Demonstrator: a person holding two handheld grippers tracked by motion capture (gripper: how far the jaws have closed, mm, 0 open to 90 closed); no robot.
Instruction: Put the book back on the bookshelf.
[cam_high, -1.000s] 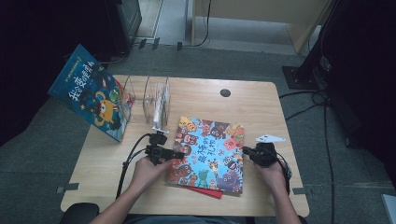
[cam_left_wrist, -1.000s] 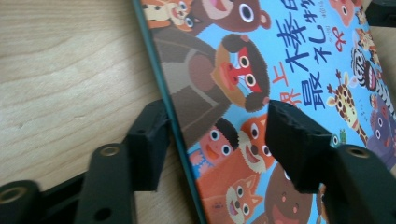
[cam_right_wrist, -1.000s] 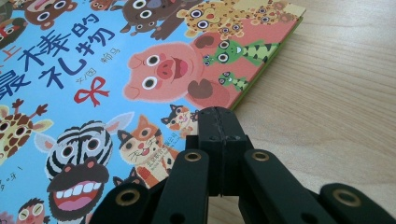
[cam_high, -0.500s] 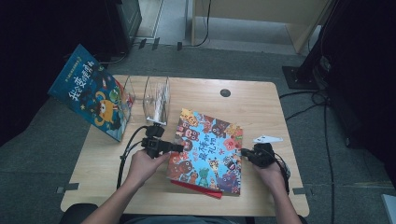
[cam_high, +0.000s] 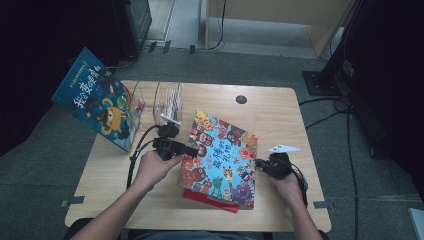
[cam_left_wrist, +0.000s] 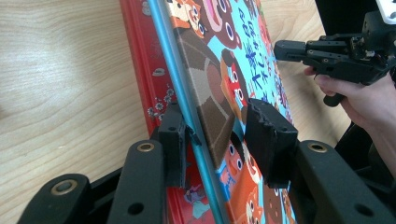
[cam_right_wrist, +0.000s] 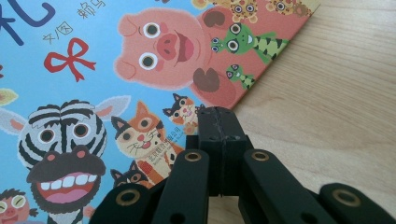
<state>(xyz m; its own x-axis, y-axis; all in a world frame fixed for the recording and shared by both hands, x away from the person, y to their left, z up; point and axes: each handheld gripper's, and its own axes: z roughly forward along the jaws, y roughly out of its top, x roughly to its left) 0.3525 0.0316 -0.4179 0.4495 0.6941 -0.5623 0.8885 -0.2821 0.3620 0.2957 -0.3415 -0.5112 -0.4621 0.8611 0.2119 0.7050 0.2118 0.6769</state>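
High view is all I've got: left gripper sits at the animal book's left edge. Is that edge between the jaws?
Observer: Yes. In the left gripper view, the left gripper straddles the edge of the animal book, with one pad under the cover and one over it. The jaws have just been closing. I cannot tell whether both pads press.
Operator: Is that edge off the book below?
Observer: Yes. It tilts up clear of the red book, which lies flat on the table.
Operator: Right gripper open?
Observer: No. The right gripper is shut, jaws together, with its tip at the animal book's right edge beside a cat drawing.
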